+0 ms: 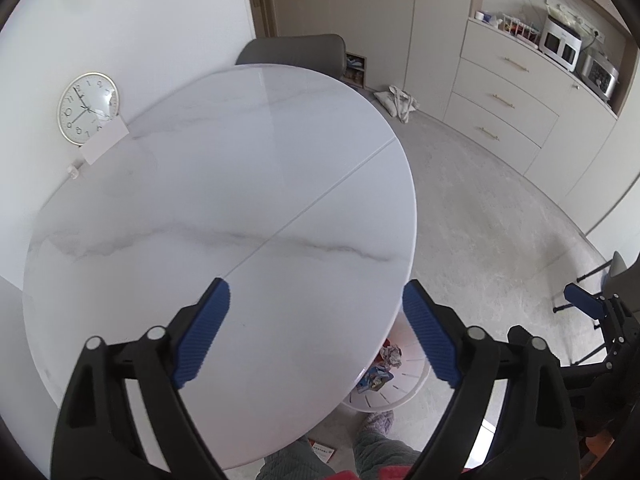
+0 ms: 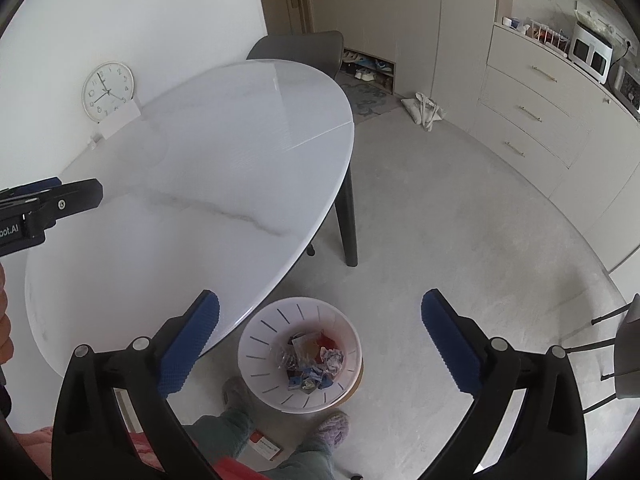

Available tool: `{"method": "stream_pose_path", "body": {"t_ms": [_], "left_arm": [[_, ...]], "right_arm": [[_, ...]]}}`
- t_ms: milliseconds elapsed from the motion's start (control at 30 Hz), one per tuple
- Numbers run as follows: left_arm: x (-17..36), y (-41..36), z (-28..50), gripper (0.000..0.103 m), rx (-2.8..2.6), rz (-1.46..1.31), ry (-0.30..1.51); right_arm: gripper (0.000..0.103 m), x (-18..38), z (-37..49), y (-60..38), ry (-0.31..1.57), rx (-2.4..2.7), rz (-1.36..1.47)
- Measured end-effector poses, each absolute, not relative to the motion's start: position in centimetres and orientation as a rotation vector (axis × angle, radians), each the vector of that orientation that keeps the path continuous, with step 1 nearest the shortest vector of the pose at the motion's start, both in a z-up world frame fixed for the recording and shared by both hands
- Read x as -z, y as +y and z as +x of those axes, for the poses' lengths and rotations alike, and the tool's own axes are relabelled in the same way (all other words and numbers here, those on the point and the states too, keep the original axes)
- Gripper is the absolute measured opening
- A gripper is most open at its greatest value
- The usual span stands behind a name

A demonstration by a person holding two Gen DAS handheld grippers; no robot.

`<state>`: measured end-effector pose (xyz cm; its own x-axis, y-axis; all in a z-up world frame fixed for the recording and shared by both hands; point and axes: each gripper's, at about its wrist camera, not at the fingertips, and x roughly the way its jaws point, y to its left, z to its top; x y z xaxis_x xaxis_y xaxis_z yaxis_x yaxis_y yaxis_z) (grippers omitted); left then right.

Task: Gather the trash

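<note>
A white slotted waste bin [image 2: 256,344] stands on the floor by the table's near edge, holding several crumpled wrappers and scraps [image 2: 314,358]. In the left wrist view the bin [image 1: 404,384] is half hidden under the table rim. My right gripper [image 2: 320,308] hangs above the bin, open, with nothing between its blue pads [image 2: 450,344]. My left gripper [image 1: 316,304] is open over the near edge of the white marble table [image 1: 240,184], also empty. The left gripper's black finger [image 2: 76,196] shows at the left edge of the right wrist view.
A round clock [image 1: 86,108] and a white card [image 1: 105,142] lean on the wall behind the table. A grey chair [image 1: 296,50] stands beyond it. A person's legs and slippers [image 2: 330,426] are beside the bin. Cabinets [image 2: 532,112] line the right side.
</note>
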<state>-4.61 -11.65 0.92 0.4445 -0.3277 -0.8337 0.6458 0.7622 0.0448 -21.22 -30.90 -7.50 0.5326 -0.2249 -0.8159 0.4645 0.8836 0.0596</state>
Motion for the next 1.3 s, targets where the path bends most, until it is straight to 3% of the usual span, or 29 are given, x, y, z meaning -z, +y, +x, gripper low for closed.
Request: {"method": "stream_pose_path", "body": {"t_ms": [100, 800, 1300], "left_arm": [[-2.3, -11.0, -4.5, 0.095, 0.594, 0.370, 0.888], [-21.0, -3.5, -1.2, 0.095, 0.380, 0.146, 0.499], [-22.3, -1.9, -2.0, 0.095, 0.348, 0.139, 0.494]], "right_arm": [[0.100, 6.1, -20.3, -30.3, 0.908, 0.412, 0.266], [0.101, -14.4, -13.1, -23.7, 0.511, 0.354, 0.025], [0.101, -15.4, -13.1, -22.9, 0.496, 0.332, 0.047]]}}
